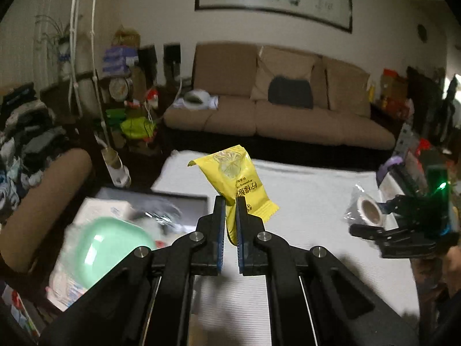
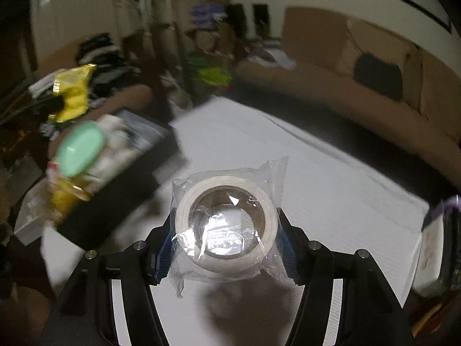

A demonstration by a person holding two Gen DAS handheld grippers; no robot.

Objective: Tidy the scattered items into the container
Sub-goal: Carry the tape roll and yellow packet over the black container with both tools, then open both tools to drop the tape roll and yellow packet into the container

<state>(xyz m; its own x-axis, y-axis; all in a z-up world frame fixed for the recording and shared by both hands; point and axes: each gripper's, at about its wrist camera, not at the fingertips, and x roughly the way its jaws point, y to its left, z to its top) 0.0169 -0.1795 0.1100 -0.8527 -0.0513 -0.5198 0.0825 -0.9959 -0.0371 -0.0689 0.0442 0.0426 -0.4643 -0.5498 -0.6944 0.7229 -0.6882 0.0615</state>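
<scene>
Blue-padded fingers fill the bottom of the left wrist view, and the left gripper (image 1: 230, 201) is pinched narrow on a yellow snack packet (image 1: 234, 177), which stands up between the pads, lifted clear of the white tablecloth (image 1: 302, 201). Over on the other side, the right gripper (image 2: 226, 227) is clamped across a roll of white tape in a clear wrapper (image 2: 227, 225), jaws spread about as wide as the roll, and it too rides above the cloth. From the left camera you can spot that same roll at centre right.

Both tongs loaded, then. This looks like the carry step, with both items picked and heading for the drop. The dark container (image 2: 121, 190) sits at the left of the right wrist view, already heaped: a mint-green case (image 2: 80, 150) on top, white packs and something yellow below, all badly blurred. In the left view it lies at lower left.

Next call, as I read it: swing each load over that box, find a gap beside the green case, and release low so nothing slides off the pile.
</scene>
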